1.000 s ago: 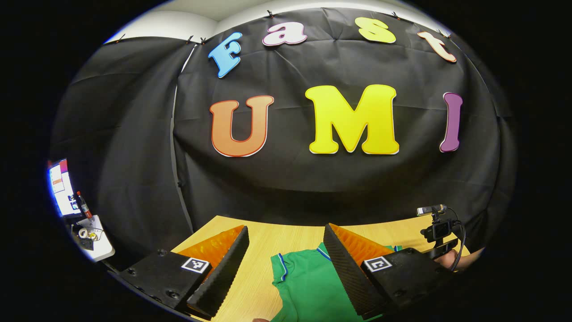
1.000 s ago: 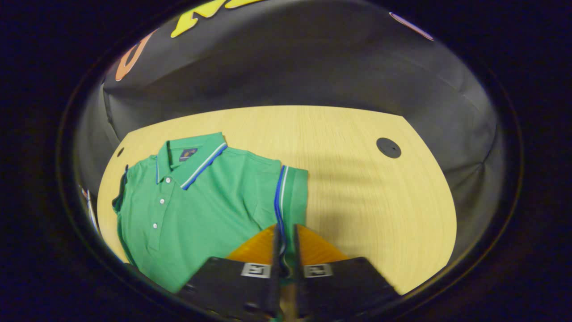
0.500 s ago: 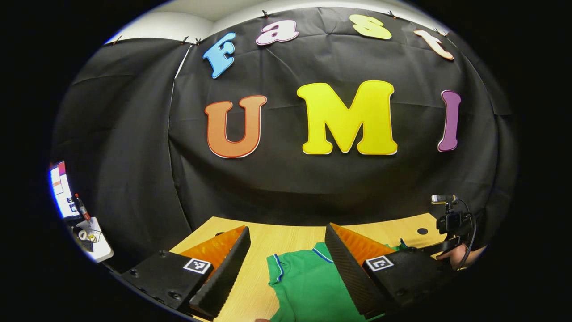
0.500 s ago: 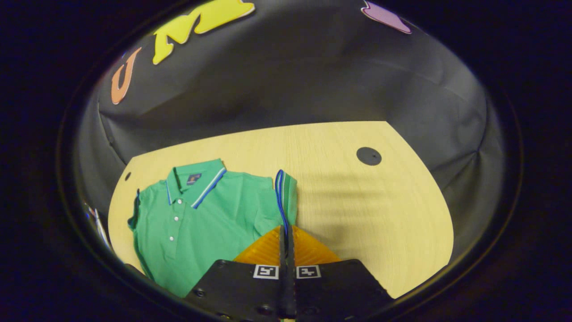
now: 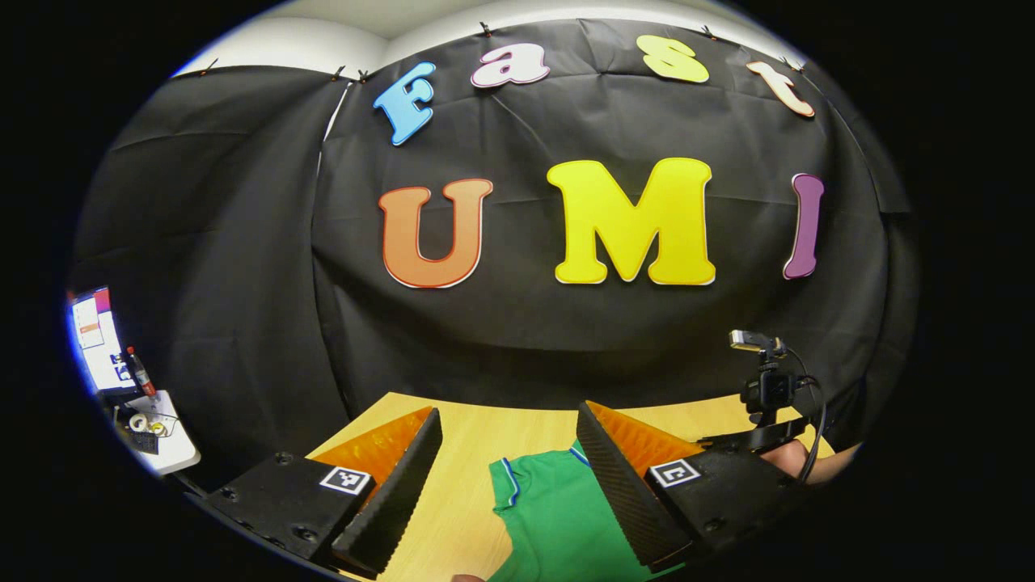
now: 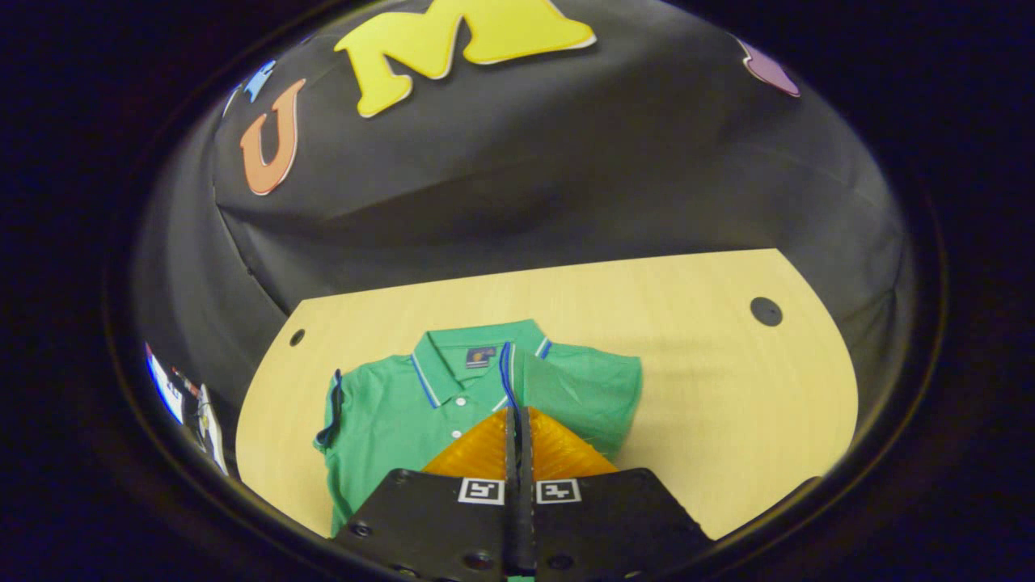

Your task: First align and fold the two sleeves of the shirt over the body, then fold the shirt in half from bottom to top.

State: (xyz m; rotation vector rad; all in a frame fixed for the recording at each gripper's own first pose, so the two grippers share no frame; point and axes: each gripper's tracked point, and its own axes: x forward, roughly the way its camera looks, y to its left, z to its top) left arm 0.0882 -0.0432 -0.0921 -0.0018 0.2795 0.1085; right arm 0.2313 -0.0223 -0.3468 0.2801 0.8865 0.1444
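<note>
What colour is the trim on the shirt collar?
Blue and white stripes on the green collar, clearest in the right gripper view.

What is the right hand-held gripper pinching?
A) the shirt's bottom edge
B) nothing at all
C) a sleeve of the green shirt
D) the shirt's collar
C: in the right gripper view the right hand-held gripper is closed on the striped sleeve, carried over the green shirt body near the collar.

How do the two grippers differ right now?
The left gripper is open, its fingers spread over the green shirt, gripping nothing. The right gripper is shut on the blue-trimmed sleeve, carried over the shirt's body. Both point toward the table.
</note>
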